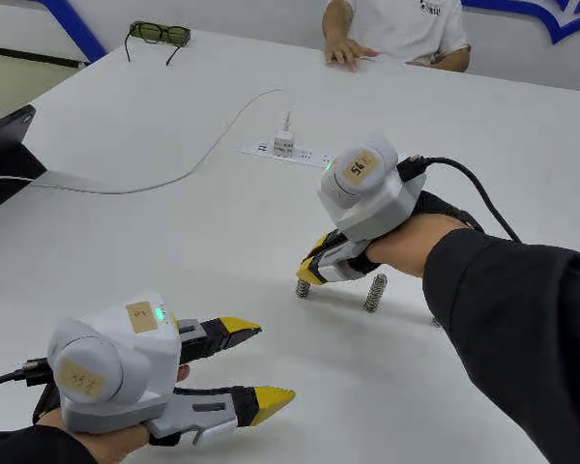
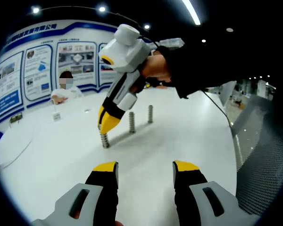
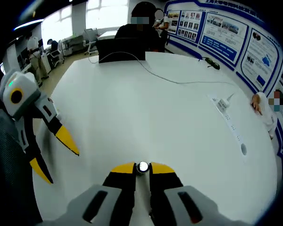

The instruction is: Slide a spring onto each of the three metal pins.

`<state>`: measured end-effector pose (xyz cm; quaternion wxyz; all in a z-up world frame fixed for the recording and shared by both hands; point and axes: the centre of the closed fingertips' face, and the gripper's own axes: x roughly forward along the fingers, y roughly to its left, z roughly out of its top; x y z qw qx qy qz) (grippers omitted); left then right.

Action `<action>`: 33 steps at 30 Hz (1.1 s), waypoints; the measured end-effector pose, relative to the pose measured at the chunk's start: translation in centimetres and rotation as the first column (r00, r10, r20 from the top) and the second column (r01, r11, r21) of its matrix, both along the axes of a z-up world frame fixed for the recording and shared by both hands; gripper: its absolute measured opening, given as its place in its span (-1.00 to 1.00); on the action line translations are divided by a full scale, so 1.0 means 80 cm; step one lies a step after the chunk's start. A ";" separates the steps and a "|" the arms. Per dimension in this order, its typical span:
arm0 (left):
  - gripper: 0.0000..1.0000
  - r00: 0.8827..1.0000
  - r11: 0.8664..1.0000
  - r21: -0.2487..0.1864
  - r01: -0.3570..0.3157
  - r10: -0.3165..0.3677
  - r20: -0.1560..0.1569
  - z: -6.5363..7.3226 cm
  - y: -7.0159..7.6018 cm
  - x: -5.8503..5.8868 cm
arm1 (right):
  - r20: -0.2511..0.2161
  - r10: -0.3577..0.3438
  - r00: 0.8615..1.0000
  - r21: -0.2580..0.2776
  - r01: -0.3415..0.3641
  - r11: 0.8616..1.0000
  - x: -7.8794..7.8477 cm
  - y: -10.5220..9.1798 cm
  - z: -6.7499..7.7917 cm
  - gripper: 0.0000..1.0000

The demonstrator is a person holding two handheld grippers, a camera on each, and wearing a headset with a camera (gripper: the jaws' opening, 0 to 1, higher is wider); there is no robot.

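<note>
Spring (image 2: 104,140), seemingly last of three, pinched at its top by your right gripper's (image 1: 306,276) closed jaws; left gripper's (image 1: 261,360) jaws open, idle; next, seat it fully, then release.

Bench (image 1: 174,242): white. Left claw (image 1: 271,361) and right claw (image 1: 305,275): white-grey bodies, black jaws with yellow tips. Spring (image 1: 303,288) at the right claw's tips: silver-grey. Sleeve (image 1: 522,329): black. Glasses (image 1: 159,34) at 11 o'clock: dark green. Power strip (image 1: 290,152): white.
</note>
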<state>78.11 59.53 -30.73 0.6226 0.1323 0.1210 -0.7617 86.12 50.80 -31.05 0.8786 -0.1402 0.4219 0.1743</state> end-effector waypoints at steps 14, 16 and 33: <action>-0.04 1.000 1.000 -0.001 -0.001 0.001 0.007 0.004 -0.002 -0.001 | 0.037 -0.016 0.999 0.002 0.016 1.000 -0.009 -0.006 0.015 -0.63; -0.03 1.000 1.000 -0.001 -0.003 0.003 0.007 0.005 -0.002 -0.001 | 0.048 -0.016 0.999 0.000 0.016 1.000 -0.012 -0.006 0.019 -0.61; 0.05 1.000 1.000 -0.007 -0.019 0.019 0.010 0.012 -0.006 -0.001 | 0.122 -0.056 0.991 0.020 0.054 0.998 -0.051 -0.005 0.039 -0.53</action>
